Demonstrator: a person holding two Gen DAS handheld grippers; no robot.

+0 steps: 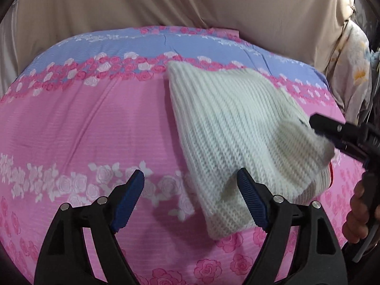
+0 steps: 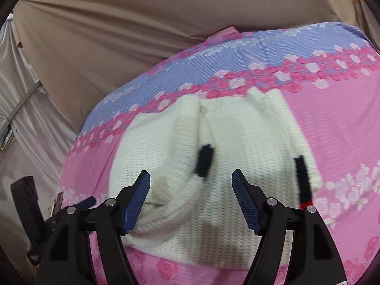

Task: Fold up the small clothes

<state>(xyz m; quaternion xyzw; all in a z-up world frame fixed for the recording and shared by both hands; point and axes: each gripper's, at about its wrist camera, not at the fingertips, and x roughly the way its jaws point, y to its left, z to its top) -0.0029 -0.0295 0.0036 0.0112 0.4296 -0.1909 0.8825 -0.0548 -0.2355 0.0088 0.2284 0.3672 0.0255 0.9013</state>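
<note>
A small white knitted garment (image 1: 237,130) lies folded on a pink and blue floral bedsheet (image 1: 83,128). In the right wrist view the garment (image 2: 237,147) shows black stripes and a rolled sleeve. My left gripper (image 1: 190,180) is open and empty, low over the sheet at the garment's near left corner. My right gripper (image 2: 191,180) is open just above the garment's near edge. In the left wrist view it shows at the garment's right edge (image 1: 327,133).
A beige cloth backdrop (image 1: 190,0) hangs behind the bed. A floral cloth (image 1: 356,71) hangs at the far right. In the right wrist view a dark object (image 2: 26,201) stands off the bed's left side.
</note>
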